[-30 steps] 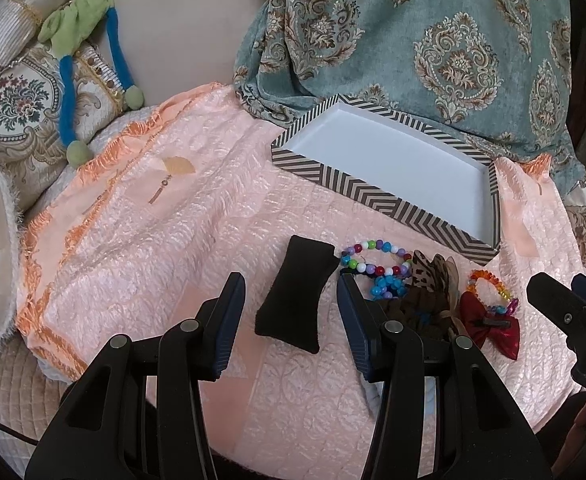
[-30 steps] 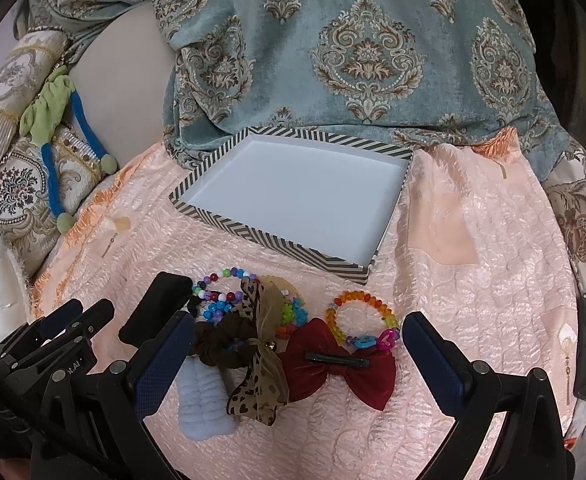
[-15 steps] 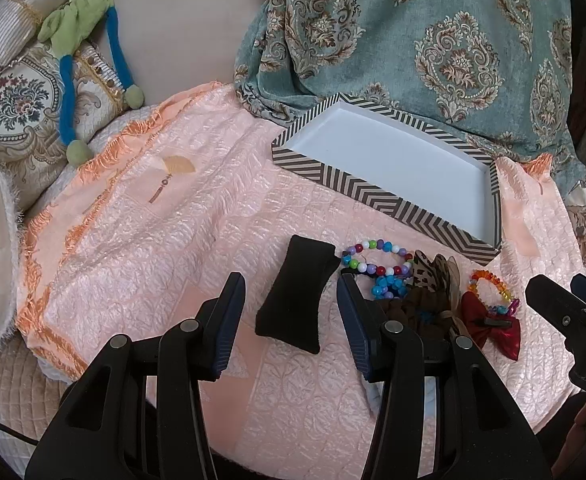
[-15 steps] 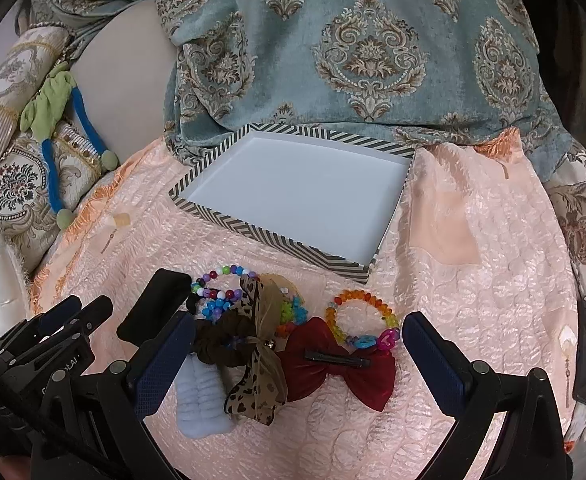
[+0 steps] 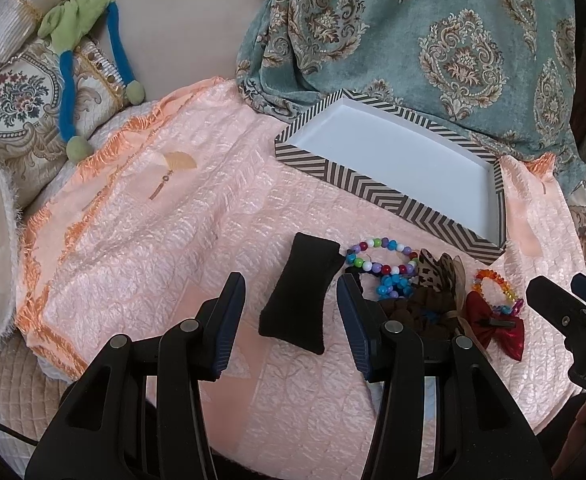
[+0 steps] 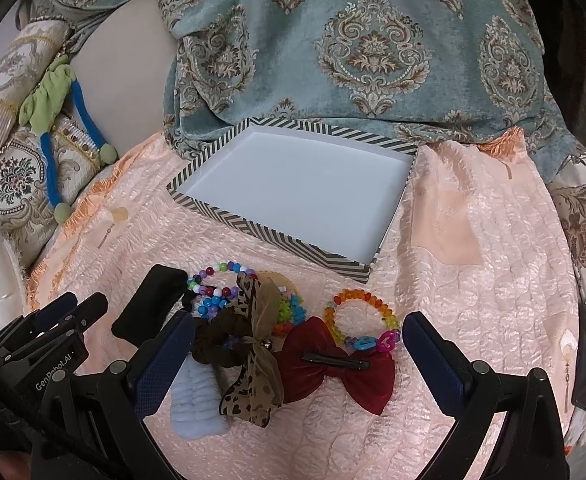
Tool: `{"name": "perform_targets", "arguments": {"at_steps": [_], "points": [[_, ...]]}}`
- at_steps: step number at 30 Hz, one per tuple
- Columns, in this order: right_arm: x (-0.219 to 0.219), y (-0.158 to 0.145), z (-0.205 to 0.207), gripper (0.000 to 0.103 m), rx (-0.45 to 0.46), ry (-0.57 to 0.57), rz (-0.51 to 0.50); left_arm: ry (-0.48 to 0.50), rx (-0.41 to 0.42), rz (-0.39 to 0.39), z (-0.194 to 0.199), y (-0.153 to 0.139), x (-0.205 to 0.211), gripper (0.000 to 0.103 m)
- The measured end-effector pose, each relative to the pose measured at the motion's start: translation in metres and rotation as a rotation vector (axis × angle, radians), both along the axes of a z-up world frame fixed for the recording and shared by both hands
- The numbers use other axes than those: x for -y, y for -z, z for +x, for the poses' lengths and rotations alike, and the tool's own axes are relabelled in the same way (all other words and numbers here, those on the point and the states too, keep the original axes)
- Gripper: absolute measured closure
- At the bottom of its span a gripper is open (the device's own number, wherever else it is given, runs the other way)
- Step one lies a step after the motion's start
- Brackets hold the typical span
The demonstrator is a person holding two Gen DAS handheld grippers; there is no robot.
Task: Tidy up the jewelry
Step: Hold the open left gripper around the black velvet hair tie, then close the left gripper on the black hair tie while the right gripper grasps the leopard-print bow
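1. Sorting is judged not yet begun: the striped box (image 6: 293,196) is seen bare inside, lying toward the far edge of the peach quilt (image 6: 473,280), just below the teal drape (image 6: 373,48).
2. The jewelry is gathered along the near edge of the quilt: a multicolour bead bracelet (image 6: 217,276), an orange bead bracelet (image 6: 361,312), a red bow (image 6: 333,368), a leopard bow (image 6: 257,360) and a black cushion (image 5: 299,292).
3. The left gripper (image 5: 291,312) is held with its jaws wide, empty, astride the cushion without touching it.
4. The right gripper (image 6: 299,354) is held with its jaws wide and empty, the bows lying between them, untouched.
5. A descent and a closing on one single piece is called for next, followed by a carry to the box; tangled neighbours could be dragged along.
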State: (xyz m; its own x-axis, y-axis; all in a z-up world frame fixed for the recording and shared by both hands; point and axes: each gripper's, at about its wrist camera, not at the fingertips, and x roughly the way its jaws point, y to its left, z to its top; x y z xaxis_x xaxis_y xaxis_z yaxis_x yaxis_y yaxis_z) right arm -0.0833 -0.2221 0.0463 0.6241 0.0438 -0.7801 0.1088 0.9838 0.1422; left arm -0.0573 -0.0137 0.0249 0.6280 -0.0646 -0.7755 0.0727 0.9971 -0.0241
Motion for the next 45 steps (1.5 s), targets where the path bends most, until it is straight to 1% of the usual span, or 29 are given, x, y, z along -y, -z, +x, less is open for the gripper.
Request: {"name": "perform_targets", "arguments": {"at_steps": [23, 27, 33, 34, 36, 38, 39, 41, 43, 45], "points": [[-0.002, 0.012, 0.006, 0.000, -0.027, -0.041, 0.009, -0.008, -0.040, 0.005, 0.007, 0.012, -0.006, 0.056], [0.001, 0.016, 0.007, 0.000, -0.034, -0.047, 0.021, -0.029, -0.047, -0.027, 0.013, 0.009, -0.021, 0.056], [0.005, 0.021, 0.008, 0.000, -0.026, -0.073, 0.047, -0.053, -0.081, -0.107, 0.024, 0.007, -0.042, 0.056], [0.008, 0.022, 0.008, 0.001, -0.022, -0.076, 0.046, -0.049, -0.092, -0.118, 0.026, 0.008, -0.042, 0.056], [0.013, 0.023, 0.009, 0.007, -0.018, -0.081, 0.047, -0.033, -0.122, -0.136, 0.029, 0.013, -0.041, 0.056], [0.023, 0.024, 0.011, 0.010, -0.024, -0.072, 0.047, -0.018, -0.145, -0.132, 0.031, 0.018, -0.037, 0.056], [0.028, 0.025, 0.011, 0.015, -0.024, -0.073, 0.054, -0.015, -0.154, -0.128, 0.033, 0.022, -0.035, 0.056], [0.035, 0.026, 0.013, 0.020, -0.029, -0.079, 0.070, -0.011, -0.174, -0.136, 0.036, 0.029, -0.032, 0.056], [0.038, 0.027, 0.014, 0.021, -0.037, -0.087, 0.087, -0.007, -0.197, -0.154, 0.040, 0.037, -0.030, 0.056], [0.034, 0.028, 0.015, 0.023, -0.036, -0.112, 0.103, -0.010, -0.216, -0.153, 0.044, 0.043, -0.026, 0.056]]}}
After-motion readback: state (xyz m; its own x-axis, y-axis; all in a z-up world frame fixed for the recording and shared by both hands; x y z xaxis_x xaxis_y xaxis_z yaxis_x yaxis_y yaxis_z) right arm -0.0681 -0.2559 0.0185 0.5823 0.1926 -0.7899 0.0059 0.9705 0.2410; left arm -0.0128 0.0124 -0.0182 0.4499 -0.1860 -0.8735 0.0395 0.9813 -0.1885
